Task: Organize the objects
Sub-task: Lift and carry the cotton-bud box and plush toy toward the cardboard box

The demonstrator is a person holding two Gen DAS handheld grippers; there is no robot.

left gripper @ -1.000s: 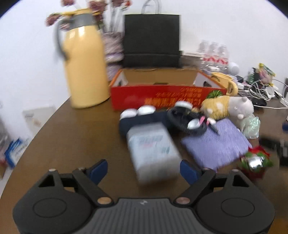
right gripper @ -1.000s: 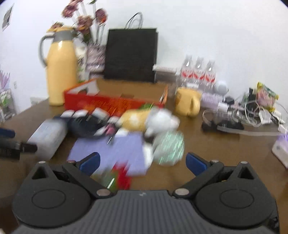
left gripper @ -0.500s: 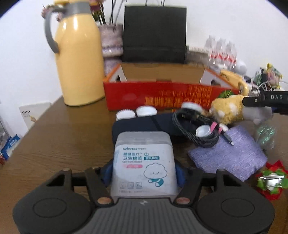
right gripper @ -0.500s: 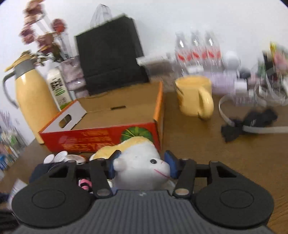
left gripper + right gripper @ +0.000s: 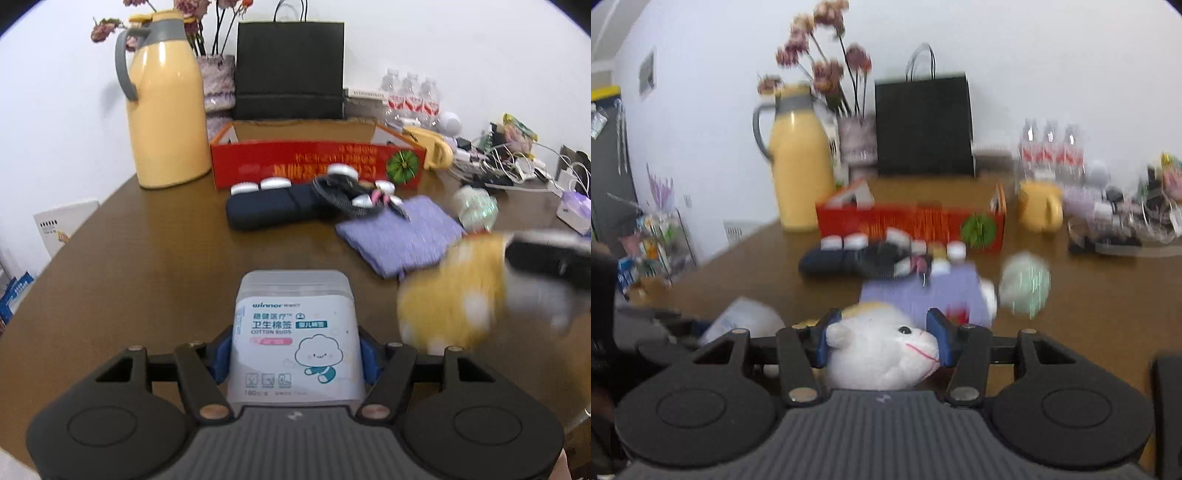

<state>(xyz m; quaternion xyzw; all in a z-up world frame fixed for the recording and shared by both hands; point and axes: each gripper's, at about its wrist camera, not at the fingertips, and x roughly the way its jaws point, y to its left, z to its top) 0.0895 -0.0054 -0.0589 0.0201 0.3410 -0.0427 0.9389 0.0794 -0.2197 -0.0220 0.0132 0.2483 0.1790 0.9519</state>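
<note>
My left gripper is shut on a clear cotton bud box with a white and blue label, held above the brown table. My right gripper is shut on a white and yellow plush toy; the toy also shows blurred at the right of the left wrist view. An open red cardboard box stands at the back of the table. In front of it lie a dark blue pouch, a black cable bundle, a purple cloth and several small white jars.
A yellow thermos jug, a flower vase and a black paper bag stand behind the red box. A yellow mug, water bottles, a green foil ball and tangled cables crowd the right side.
Both grippers closed on their objects and pulled back from the red box. The cotton bud box and the plush toy came away from the pile with them.
</note>
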